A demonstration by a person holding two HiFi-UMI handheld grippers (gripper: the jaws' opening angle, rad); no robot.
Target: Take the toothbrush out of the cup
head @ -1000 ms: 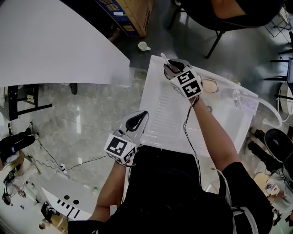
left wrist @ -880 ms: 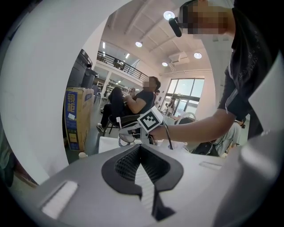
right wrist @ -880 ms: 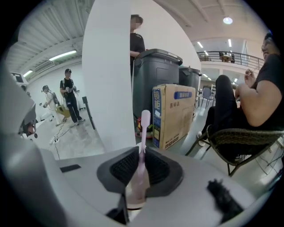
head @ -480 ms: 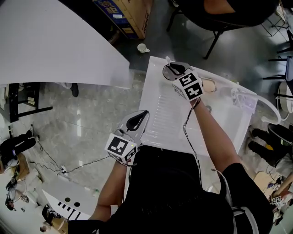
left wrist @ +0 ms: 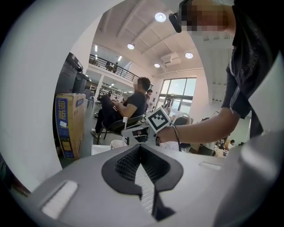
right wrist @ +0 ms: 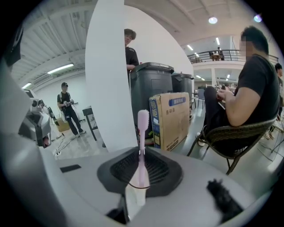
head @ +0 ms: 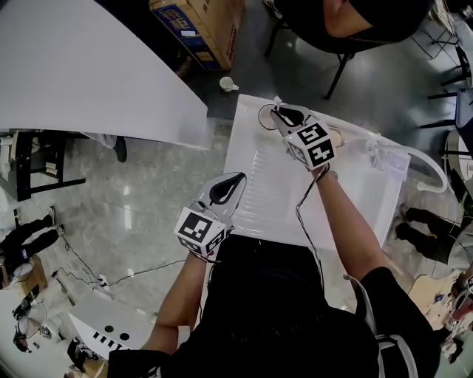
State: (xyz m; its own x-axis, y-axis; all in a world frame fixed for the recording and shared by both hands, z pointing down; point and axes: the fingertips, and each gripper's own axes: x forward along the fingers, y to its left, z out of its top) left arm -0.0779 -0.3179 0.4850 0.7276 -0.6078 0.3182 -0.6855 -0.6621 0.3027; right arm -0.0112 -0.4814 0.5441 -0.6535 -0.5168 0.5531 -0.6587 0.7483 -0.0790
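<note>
A pink toothbrush (right wrist: 142, 142) stands upright between the jaws of my right gripper (right wrist: 141, 170), which is shut on its handle. A thin dark arc low around the handle looks like the rim of a clear cup (right wrist: 138, 185). In the head view my right gripper (head: 281, 112) is at the far end of the white ribbed counter (head: 270, 184). The cup's round rim (head: 260, 117) shows just to its left, and the brush tip (head: 277, 101) pokes out beyond it. My left gripper (head: 233, 180) hangs at the counter's near left edge, shut and empty, also seen in the left gripper view (left wrist: 141, 148).
A faucet fitting (head: 384, 155) and a white hose are at the counter's right. A cardboard box (head: 201, 22) and a small white cup (head: 230, 84) sit on the floor beyond. A seated person in a chair (head: 355, 22) is behind. A big white panel (head: 89, 74) stands to the left.
My right gripper has stayed shut on the toothbrush and shifted slightly right, so the cup's rim now shows to its left. The left gripper has barely moved.
</note>
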